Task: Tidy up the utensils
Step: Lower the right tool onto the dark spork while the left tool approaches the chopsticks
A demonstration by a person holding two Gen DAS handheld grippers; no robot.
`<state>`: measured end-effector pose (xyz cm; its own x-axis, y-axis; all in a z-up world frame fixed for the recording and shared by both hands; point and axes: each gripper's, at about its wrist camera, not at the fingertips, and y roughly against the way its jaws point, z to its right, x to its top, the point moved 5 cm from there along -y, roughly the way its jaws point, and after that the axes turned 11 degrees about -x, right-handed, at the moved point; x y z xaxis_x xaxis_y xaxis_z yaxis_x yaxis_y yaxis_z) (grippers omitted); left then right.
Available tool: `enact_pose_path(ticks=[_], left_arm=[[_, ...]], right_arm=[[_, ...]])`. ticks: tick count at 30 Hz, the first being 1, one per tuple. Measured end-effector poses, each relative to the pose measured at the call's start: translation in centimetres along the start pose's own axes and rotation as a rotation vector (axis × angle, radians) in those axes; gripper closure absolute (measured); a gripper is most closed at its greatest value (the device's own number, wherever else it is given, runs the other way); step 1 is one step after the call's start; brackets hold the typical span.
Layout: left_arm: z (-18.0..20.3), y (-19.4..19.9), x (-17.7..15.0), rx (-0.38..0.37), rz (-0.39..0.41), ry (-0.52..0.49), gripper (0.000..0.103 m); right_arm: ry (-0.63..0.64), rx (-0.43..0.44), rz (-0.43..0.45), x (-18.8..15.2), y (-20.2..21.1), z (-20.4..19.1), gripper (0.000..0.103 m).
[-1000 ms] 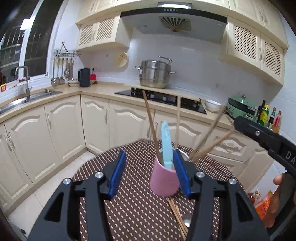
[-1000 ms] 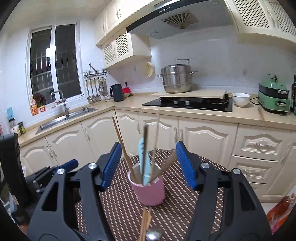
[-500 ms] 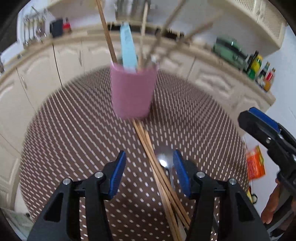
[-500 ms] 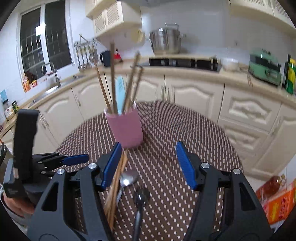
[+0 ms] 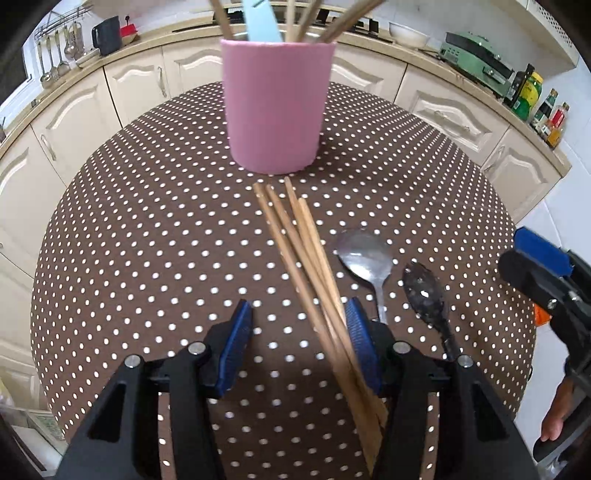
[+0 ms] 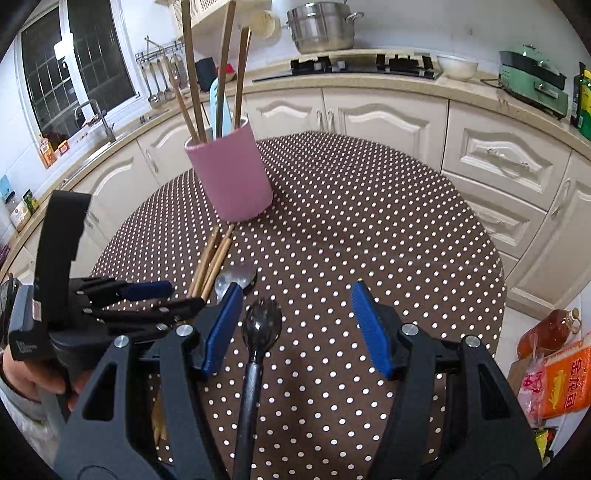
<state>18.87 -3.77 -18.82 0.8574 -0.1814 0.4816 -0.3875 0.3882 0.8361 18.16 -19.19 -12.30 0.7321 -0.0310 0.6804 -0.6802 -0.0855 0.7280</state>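
A pink cup (image 5: 275, 107) (image 6: 231, 173) stands on the dotted round table, holding several wooden chopsticks and a light blue utensil. Several loose chopsticks (image 5: 314, 273) (image 6: 212, 260) lie in front of it. A silver spoon (image 5: 365, 258) (image 6: 236, 278) and a black spoon (image 5: 424, 295) (image 6: 258, 339) lie beside them. My left gripper (image 5: 299, 347) is open, low over the chopsticks, which pass between its fingers. My right gripper (image 6: 295, 328) is open above the black spoon, which lies near its left finger.
The brown dotted tablecloth (image 6: 369, 221) covers the round table. Kitchen cabinets and a counter with hob, pot (image 6: 319, 26) and sink ring the room. Orange packets and a bottle (image 6: 550, 332) sit on the floor at the right.
Both grippers have tilted down and dropped from level with the cup toward the table. The left now straddles the loose chopsticks and the right hangs over the black spoon.
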Motion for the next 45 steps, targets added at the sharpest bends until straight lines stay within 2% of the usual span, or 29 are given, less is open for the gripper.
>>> enact_pose_path(ticks=[8, 12, 16, 22, 26, 29, 36, 39, 42, 44, 45], left_arm=[[-1.9, 1.4, -1.3, 0.027, -0.003, 0.037, 0.050], [-2.5, 2.3, -1.5, 0.008, 0.009, 0.052, 0.050], [-4.4, 3.4, -2.1, 0.044, 0.003, 0.059, 0.050], [-5.0, 3.8, -3.0, 0.068, -0.013, 0.043, 0.048], [-5.5, 3.6, -2.4, 0.087, -0.031, 0.057, 0.044], [-5.2, 2.6, -0.6, 0.109, -0.047, 0.071, 0.040], [-5.4, 2.1, -0.2, 0.164, -0.086, 0.024, 0.040], [-5.3, 1.8, 0.5, 0.171, -0.099, 0.044, 0.042], [-4.9, 1.2, 1.3, 0.172, -0.099, 0.033, 0.042], [-4.8, 0.8, 2.1, 0.159, -0.102, 0.038, 0.047], [-4.9, 0.7, 2.6, 0.155, -0.103, 0.040, 0.053]], right_arm=[[0.025, 0.015, -0.045, -0.6, -0.7, -0.8, 0.042], [0.032, 0.011, -0.062, -0.8, -1.0, -0.9, 0.042], [0.033, 0.010, -0.079, -0.9, -1.2, -0.9, 0.042], [0.042, 0.014, -0.093, -1.2, -1.6, -1.3, 0.042], [0.057, 0.008, -0.112, -1.2, -1.9, -1.7, 0.042], [0.068, 0.013, -0.148, -1.5, -2.3, -1.9, 0.042], [0.107, 0.016, -0.215, -2.1, -2.7, -2.4, 0.042], [0.142, 0.000, -0.255, -2.4, -3.2, -3.4, 0.042], [0.187, -0.028, -0.302, -2.4, -3.8, -4.3, 0.046], [0.215, -0.059, -0.323, -2.1, -4.2, -4.8, 0.063], [0.228, -0.063, -0.347, -1.9, -4.4, -5.1, 0.066]])
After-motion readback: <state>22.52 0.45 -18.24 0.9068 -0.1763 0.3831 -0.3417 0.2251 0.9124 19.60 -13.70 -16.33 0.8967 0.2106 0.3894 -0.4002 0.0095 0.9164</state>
